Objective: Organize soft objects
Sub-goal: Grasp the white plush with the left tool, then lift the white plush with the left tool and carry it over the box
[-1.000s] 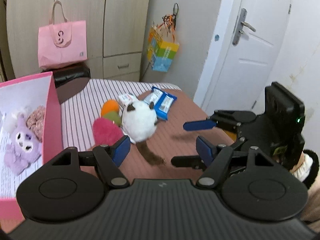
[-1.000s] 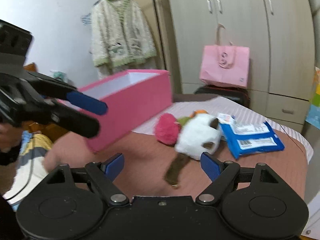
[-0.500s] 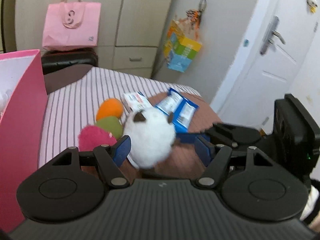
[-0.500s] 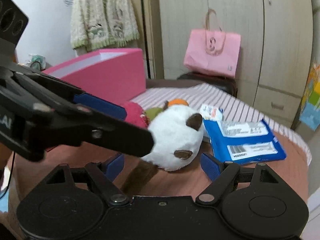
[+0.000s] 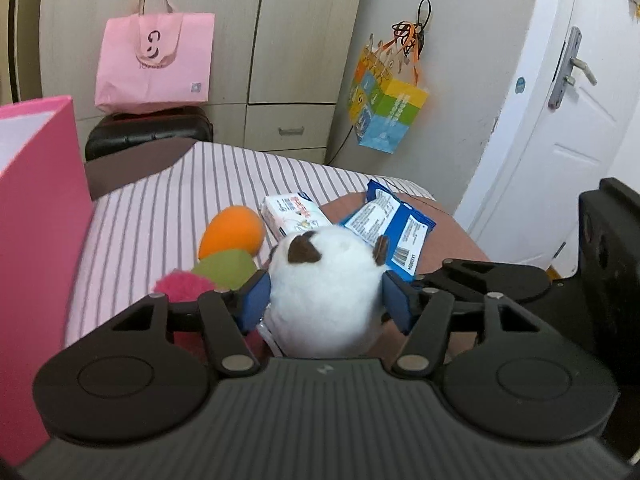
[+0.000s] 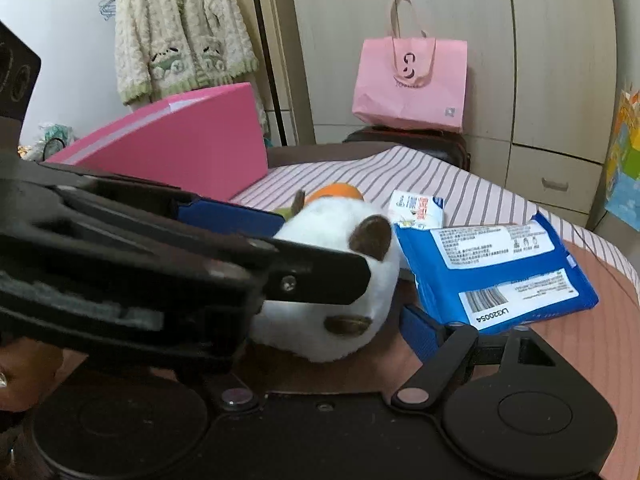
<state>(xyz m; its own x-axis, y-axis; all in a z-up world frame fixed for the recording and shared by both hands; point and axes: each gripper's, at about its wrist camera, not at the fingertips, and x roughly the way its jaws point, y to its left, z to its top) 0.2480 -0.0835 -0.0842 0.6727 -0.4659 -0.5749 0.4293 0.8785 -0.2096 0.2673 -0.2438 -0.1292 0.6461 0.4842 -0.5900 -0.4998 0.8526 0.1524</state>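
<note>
Mid-task, pick in progress. White plush (image 5: 324, 300) with brown ears lies on the brown tabletop at lower centre of the left wrist view, set between the blue pads of the left gripper (image 5: 326, 300); both pads sit right against its fur, so I read this as a pinch just taking hold, the jaws having just been closing with the plush between them. Not lifted yet. Right gripper (image 6: 332, 322) spread; only its right-hand blue pad shows, lower centre-right of its own view, just beside the plush, apart from it; the left gripper's black body blocks the other pad. Jaws have been easing inward a little. Pink box (image 5: 36, 240) stands at the left edge, interior not visible now, so I cannot tell what is already stowed. Still out on the striped cloth (image 5: 160, 208): orange ball (image 5: 232, 232), green plush piece (image 5: 226, 266), pink pompom (image 5: 182, 286), all just left of the white plush; blue packets (image 6: 496, 268) to its right. Against the earliest frames: both grippers now much nearer and lower, plush fills the frame, and the box's inside with the purple toy has slid out of view.
</note>
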